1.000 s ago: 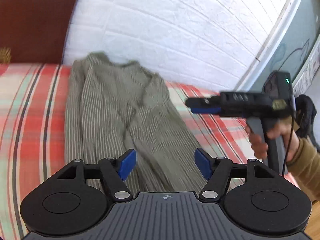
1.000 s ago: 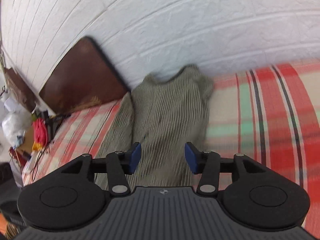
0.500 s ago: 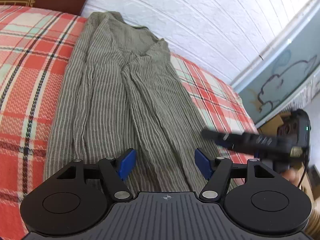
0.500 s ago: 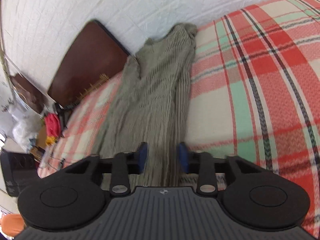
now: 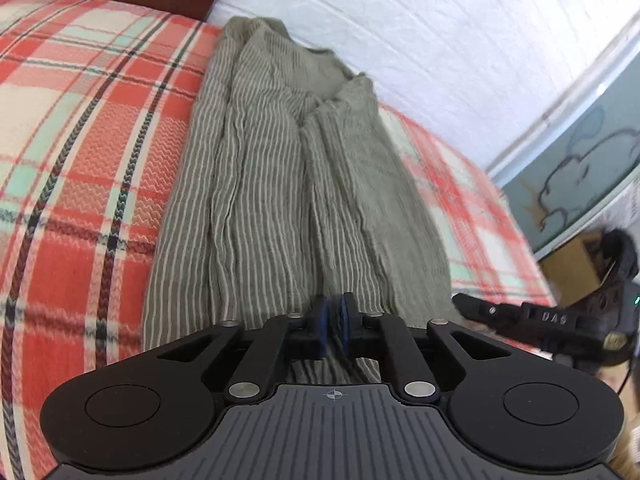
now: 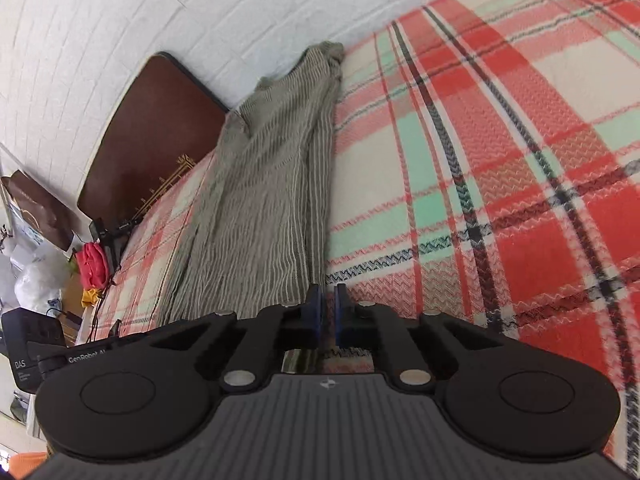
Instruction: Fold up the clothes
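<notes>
The left gripper (image 5: 334,322) is closing with the near hem of the striped grey-green garment (image 5: 280,184) between its pads, while the right gripper (image 6: 325,312) is closing at that garment's right edge, seemingly pinching it, the cloth lying lengthwise on the plaid blanket (image 6: 500,160) toward the white brick wall (image 5: 440,40).

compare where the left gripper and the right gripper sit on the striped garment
The left gripper is over the middle of the striped garment's near end; the right gripper is at its side edge, next to bare plaid blanket. Cloth runs up between the left gripper's jaws; for the right gripper that cannot be told. Shared: both have jaws closing, down to a narrow gap.
</notes>
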Tool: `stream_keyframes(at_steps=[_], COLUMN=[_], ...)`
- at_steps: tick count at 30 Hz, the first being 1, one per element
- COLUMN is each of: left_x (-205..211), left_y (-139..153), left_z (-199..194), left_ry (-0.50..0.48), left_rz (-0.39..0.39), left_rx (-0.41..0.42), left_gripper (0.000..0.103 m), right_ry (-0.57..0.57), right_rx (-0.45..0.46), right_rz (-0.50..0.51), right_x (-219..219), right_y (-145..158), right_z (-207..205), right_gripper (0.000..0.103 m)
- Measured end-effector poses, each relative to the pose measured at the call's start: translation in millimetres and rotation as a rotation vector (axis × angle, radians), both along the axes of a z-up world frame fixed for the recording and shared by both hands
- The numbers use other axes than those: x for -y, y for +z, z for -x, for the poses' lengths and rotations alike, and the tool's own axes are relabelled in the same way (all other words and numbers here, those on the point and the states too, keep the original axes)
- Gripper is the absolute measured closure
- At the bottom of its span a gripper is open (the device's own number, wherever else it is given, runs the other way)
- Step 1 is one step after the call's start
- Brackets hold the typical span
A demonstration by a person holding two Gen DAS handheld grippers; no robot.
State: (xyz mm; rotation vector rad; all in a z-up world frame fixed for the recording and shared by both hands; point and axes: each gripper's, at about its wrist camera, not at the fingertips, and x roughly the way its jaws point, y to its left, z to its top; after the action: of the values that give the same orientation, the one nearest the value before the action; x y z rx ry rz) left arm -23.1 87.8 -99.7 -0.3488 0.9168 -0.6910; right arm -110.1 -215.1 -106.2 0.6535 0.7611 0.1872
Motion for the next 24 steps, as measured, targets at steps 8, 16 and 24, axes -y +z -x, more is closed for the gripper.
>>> stream_keyframes(at_steps=[8,16,24], left_x=[-5.8,9.8,7.9], left_y=[19.8,10.6,17.7], left_z=[52.9,86.0,91.9], left_ry=[-0.068,-0.097,-0.078], left_rz=[0.005,0.003,0.074], left_rx=[0.045,0.023,0.029], left_gripper=[0.029,0.017,0.017], right_ry=[-0.06,0.027,0.056], right_rx=[0.256,0.198,0.147], right_rz=[0.201,0.153,0.036], right_x=[-12.7,-34.7,-46.5], right_y=[30.3,28.9,19.4], right_z=[68.3,89.1,106.8], right_gripper=[0.014,0.001,0.001])
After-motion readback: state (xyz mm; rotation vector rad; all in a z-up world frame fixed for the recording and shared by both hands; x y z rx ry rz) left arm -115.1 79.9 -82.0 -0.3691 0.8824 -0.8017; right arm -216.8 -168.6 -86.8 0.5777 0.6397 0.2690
